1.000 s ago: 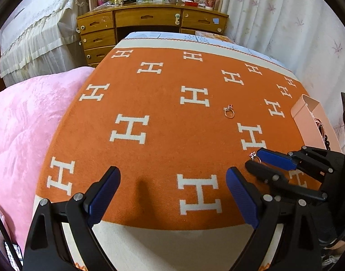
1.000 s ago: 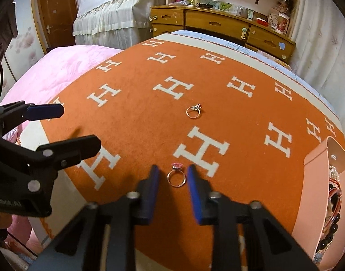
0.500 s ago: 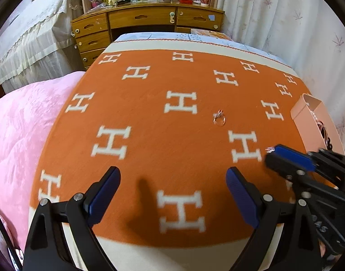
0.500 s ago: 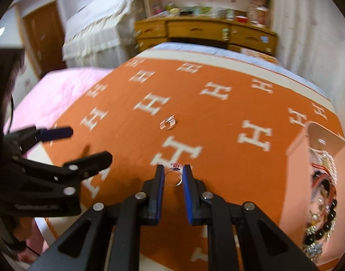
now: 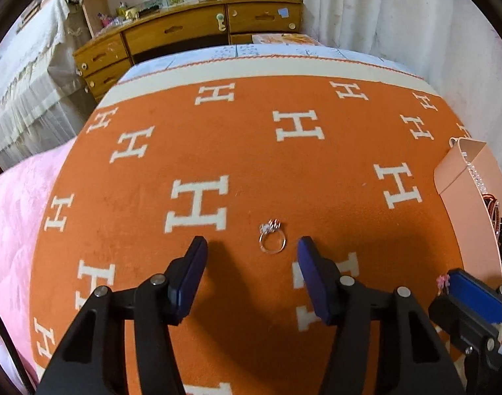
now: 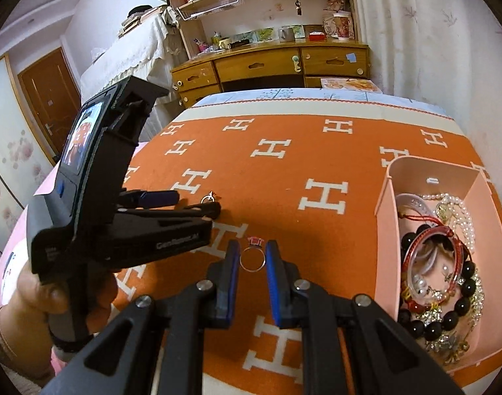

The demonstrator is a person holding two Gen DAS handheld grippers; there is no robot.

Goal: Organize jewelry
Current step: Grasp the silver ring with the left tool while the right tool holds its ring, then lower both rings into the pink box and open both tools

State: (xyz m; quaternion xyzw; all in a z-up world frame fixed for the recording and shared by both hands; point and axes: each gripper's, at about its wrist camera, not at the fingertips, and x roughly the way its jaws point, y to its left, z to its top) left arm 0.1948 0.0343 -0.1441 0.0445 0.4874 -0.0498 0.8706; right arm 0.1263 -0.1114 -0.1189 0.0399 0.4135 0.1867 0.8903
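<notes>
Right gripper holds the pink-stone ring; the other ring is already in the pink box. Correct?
Not quite. The other ring lies on the orange blanket between the left gripper's open fingers, as the left wrist view shows. The right gripper does hold the pink-stone ring.

It's a bed [image 5: 218, 62] with an orange blanket [image 5: 251, 164] covered in white H's spread over it, cream border at the far end, and a pink quilt [image 5: 11, 217] showing along the left side. Lying right on the blanket are a silver ring [image 5: 272, 242] with a sparkly cluster on top, and a pink box [image 6: 387, 217] over at the right edge, open on top and full of bracelets and beads.
</notes>
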